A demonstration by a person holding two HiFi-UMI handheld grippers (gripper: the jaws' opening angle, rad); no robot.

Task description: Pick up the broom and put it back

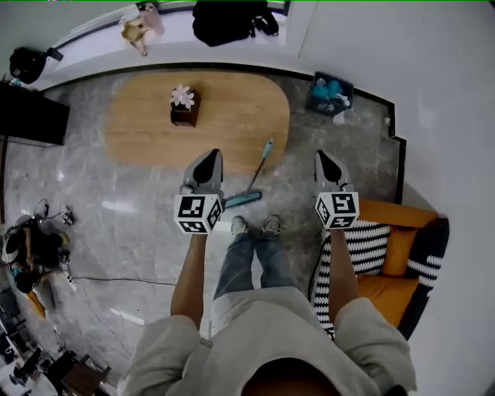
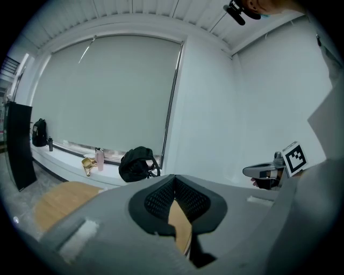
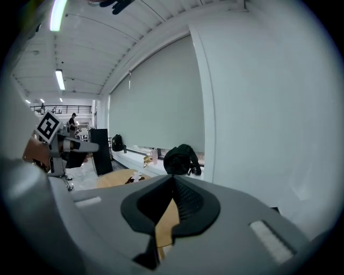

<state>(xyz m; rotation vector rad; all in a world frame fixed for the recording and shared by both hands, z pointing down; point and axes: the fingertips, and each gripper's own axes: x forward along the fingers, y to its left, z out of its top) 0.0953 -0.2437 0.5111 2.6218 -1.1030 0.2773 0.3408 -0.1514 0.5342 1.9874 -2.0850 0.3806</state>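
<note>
The broom [image 1: 256, 172] lies on the grey floor in the head view, its teal head [image 1: 243, 199] near the person's shoes and its thin handle running up toward the wooden table. My left gripper [image 1: 207, 158] is held up just left of it, and my right gripper [image 1: 323, 159] well to its right, both above the floor and apart from the broom. In the left gripper view the left gripper [image 2: 174, 181] is shut and empty. The right gripper [image 3: 173, 180] is likewise shut on nothing in its own view. Neither gripper view shows the broom.
An oval wooden table [image 1: 240, 116] with a flower box [image 1: 184, 106] stands ahead. A black backpack [image 1: 228, 19] rests on the window ledge. A blue basket [image 1: 331, 93] sits by the wall, and an orange sofa [image 1: 402, 236] with a striped cushion is at right. Someone sits at far left [image 1: 31, 251].
</note>
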